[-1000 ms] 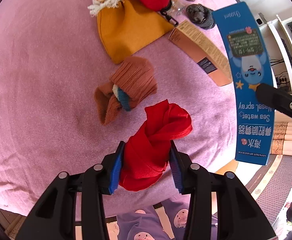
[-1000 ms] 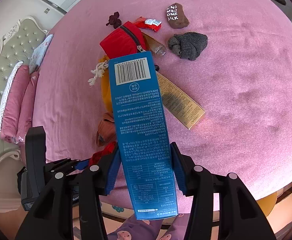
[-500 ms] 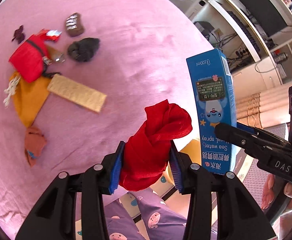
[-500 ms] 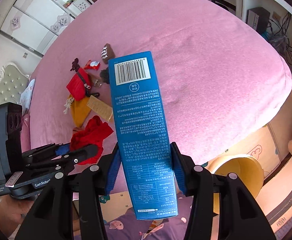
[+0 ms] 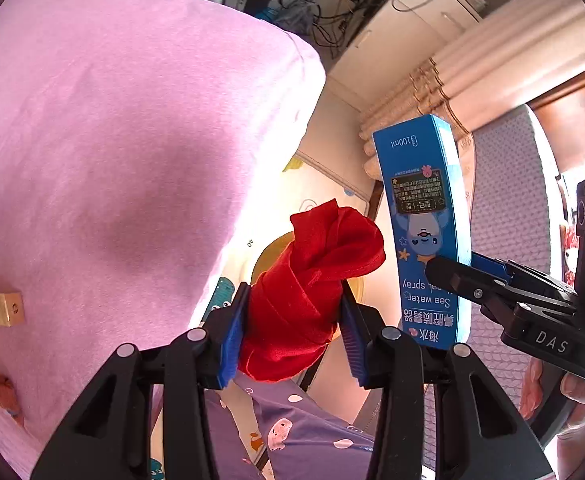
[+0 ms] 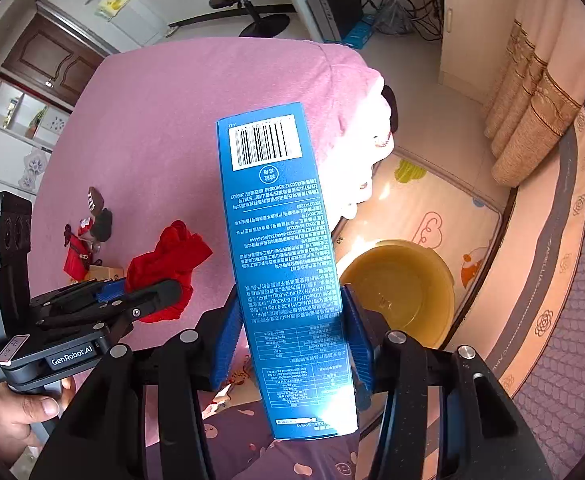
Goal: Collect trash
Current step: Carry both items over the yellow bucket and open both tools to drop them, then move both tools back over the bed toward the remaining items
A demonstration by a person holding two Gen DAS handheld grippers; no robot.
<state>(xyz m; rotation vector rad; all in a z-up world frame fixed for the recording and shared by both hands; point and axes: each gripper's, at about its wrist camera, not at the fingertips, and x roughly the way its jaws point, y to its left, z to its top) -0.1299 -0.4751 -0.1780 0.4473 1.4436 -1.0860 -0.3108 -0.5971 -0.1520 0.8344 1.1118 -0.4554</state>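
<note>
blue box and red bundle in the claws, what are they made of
Blue box: looks like printed cardboard, slightly glossy; crisp folded edges, barcode and glare near its bottom. Red bundle: seemingly soft woven fabric with a faint sheen; it creases and bunches.

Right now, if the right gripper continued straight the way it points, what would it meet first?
Probably the yellow basin on the floor beside the bed. The right gripper, shut on the blue box, points down toward it; depth is unclear.

black hand-held gripper point(image 5: 292, 336) frames, blue pads (silver screws), purple patterned trousers point(image 5: 308, 432).
</note>
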